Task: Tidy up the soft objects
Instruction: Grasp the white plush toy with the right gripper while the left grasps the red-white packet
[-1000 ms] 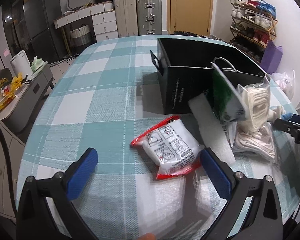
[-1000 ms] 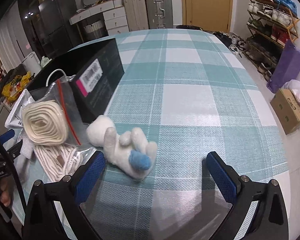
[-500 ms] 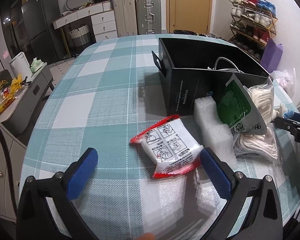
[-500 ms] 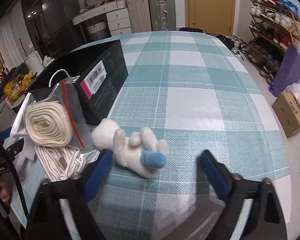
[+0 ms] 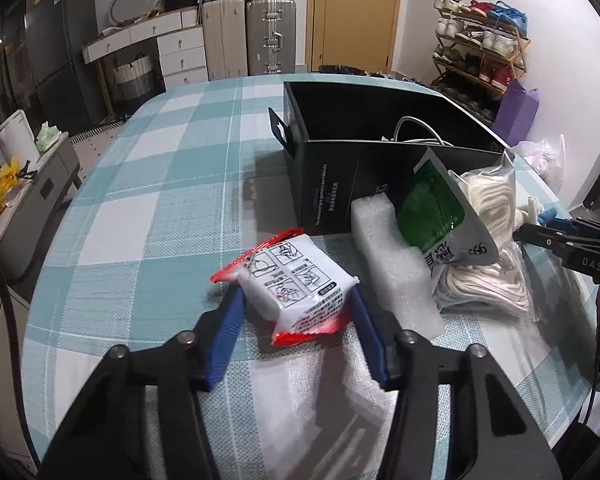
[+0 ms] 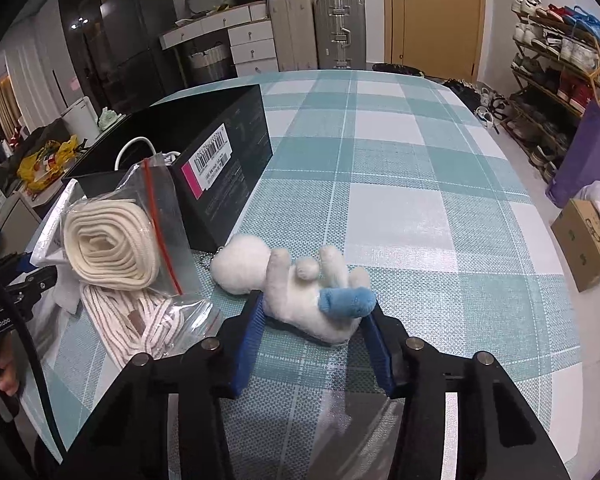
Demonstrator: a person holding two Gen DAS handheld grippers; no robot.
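Note:
My left gripper [image 5: 296, 304] is shut on a red-and-white soft packet [image 5: 288, 280] that lies on the checked tablecloth, one blue finger on each side. My right gripper [image 6: 316, 312] is shut on a white plush toy with a blue part [image 6: 300, 284], also lying on the cloth. A black open box [image 5: 364, 160] stands behind the packet; it also shows in the right wrist view [image 6: 220, 172], with a white cable inside.
A white foam block [image 5: 388, 256], a green-and-white pouch [image 5: 436, 208] and bags of cream rope [image 6: 108, 240] and striped cord [image 6: 140, 320] lie beside the box. The table edge [image 6: 560, 320] is near on the right, with a cardboard carton [image 6: 588, 244] on the floor beyond.
Both grippers moved forward and closed: the left onto the packet, the right onto the plush toy. The green pouch settled lower against the box.

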